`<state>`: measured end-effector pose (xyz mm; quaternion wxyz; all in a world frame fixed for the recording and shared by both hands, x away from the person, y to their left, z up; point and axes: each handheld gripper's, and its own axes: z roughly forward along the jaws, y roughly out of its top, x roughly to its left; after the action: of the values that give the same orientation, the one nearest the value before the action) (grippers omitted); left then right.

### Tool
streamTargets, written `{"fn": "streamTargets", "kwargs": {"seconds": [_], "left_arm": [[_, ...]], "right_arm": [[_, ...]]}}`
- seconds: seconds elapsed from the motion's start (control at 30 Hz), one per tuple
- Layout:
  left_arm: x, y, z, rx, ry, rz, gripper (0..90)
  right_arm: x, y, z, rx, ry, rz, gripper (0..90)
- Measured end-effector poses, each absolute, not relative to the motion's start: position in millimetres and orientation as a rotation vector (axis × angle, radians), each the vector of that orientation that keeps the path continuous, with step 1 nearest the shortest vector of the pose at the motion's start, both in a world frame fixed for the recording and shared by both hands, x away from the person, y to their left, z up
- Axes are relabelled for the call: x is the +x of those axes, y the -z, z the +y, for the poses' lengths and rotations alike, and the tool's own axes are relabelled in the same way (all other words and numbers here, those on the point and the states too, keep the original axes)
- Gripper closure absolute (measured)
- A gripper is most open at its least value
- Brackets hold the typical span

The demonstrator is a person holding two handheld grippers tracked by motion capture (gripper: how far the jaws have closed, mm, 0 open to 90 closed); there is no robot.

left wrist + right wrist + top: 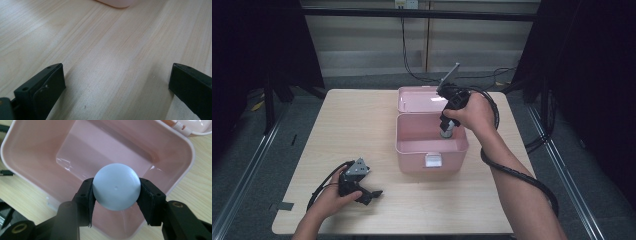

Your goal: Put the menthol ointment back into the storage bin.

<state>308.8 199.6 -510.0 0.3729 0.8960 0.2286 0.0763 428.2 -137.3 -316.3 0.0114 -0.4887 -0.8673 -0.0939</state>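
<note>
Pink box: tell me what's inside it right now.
The pink box has its lid open. The right gripper holds a pale blue ball above its interior. The visible floor looks bare; the ball and jaws cover the part beneath them.

Table: light wooden tabletop point(362, 130), pale grain.
Floor: grey (dark curtains point(602, 75) either side).
Wall: black cables point(409, 60) hanging.

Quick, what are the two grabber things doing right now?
Left gripper: open, nothing between its jaws, low over the table.
Right gripper: closed on a pale blue ball, over the open pink box.
</note>
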Motion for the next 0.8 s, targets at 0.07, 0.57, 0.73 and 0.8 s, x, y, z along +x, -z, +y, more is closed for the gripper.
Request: {"fn": "streamTargets", "kwargs": {"seconds": [0.07,0.57,0.73,0.8], "left_arm": [[308.8,510.0,199.5,2.294,-0.195,0.587,0.0],[308.9,510.0,199.6,2.295,-0.192,0.584,0.0],[309.0,510.0,199.7,2.296,-0.192,0.584,0.0],[309.0,510.0,199.7,2.296,-0.192,0.584,0.0]], "right_arm": [[431.3,319.3,-138.4,-1.553,0.297,-2.691,50.2],[444.1,337.6,-142.7,-1.731,0.301,-2.606,50.2],[446.0,342.7,-139.8,-1.755,0.283,-2.597,50.2],[447.2,346.5,-138.1,-1.759,0.282,-2.588,50.2]]}}
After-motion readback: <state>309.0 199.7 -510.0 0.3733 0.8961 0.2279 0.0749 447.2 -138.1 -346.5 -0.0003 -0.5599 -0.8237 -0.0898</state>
